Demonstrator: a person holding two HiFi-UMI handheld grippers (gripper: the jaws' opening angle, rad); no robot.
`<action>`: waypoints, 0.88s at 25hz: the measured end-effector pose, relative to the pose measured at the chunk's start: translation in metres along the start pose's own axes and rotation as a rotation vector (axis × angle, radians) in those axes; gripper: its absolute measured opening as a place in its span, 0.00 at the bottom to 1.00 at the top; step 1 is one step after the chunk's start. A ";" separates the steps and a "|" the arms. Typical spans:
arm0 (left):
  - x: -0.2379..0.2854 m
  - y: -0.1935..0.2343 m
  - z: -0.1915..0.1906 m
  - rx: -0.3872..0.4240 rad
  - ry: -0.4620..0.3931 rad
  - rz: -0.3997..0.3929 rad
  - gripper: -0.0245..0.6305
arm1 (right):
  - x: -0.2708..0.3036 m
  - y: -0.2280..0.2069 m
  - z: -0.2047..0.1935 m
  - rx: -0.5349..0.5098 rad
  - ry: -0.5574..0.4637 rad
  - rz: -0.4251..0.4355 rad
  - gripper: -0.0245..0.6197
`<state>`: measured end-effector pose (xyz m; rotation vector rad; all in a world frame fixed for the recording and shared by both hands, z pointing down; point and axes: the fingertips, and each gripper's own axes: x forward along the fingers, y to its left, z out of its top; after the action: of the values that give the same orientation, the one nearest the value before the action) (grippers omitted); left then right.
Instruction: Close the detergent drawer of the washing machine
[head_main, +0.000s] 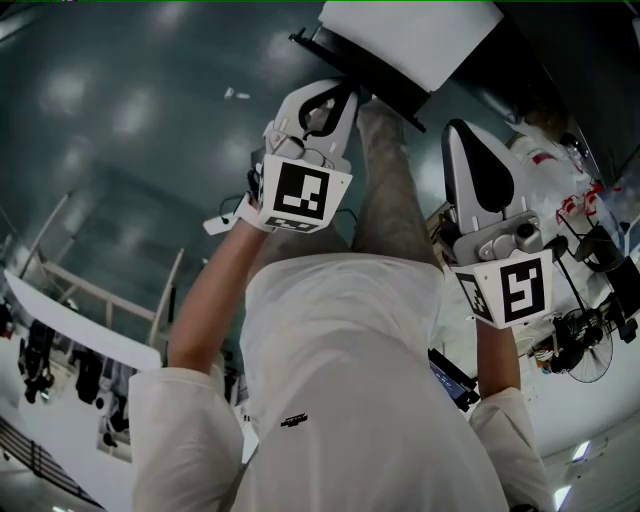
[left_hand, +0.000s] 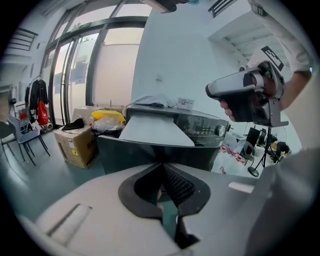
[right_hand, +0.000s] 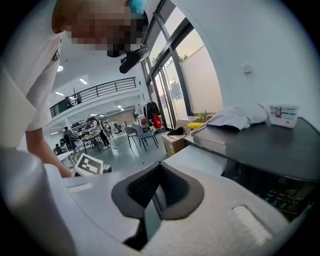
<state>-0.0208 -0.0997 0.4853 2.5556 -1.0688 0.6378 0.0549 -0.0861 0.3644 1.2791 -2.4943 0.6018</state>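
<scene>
The detergent drawer (left_hand: 150, 147) stands pulled out of the dark washing machine (left_hand: 205, 127), with a dark front panel and a white top (left_hand: 156, 131). In the head view the drawer (head_main: 410, 40) is at the top centre. My left gripper (head_main: 338, 95) is shut and empty, its tip just short of the drawer's dark front edge. In the left gripper view its pads (left_hand: 176, 184) meet right in front of that panel. My right gripper (head_main: 462, 135) hangs to the right of the drawer, shut and empty. Its own view shows the drawer (right_hand: 200, 159) ahead and the machine's top (right_hand: 265, 145).
A crumpled cloth (right_hand: 239, 116) and a small box (right_hand: 283, 115) lie on the machine. A cardboard box (left_hand: 76, 144) and a yellow bag (left_hand: 107, 116) stand on the floor to the machine's left. Chairs (right_hand: 140, 135) and a fan stand (head_main: 585, 355) are further off.
</scene>
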 end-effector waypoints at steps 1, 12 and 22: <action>0.000 0.000 0.001 -0.003 -0.002 0.000 0.07 | -0.001 -0.001 0.000 0.003 0.000 -0.001 0.04; -0.001 0.000 0.005 -0.079 -0.005 0.003 0.07 | 0.003 -0.010 0.002 0.027 -0.013 -0.004 0.04; -0.004 0.000 0.016 -0.064 -0.020 -0.007 0.07 | 0.006 -0.014 0.004 0.060 -0.018 -0.009 0.04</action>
<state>-0.0191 -0.1042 0.4696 2.5147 -1.0683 0.5686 0.0634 -0.0994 0.3668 1.3219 -2.5012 0.6705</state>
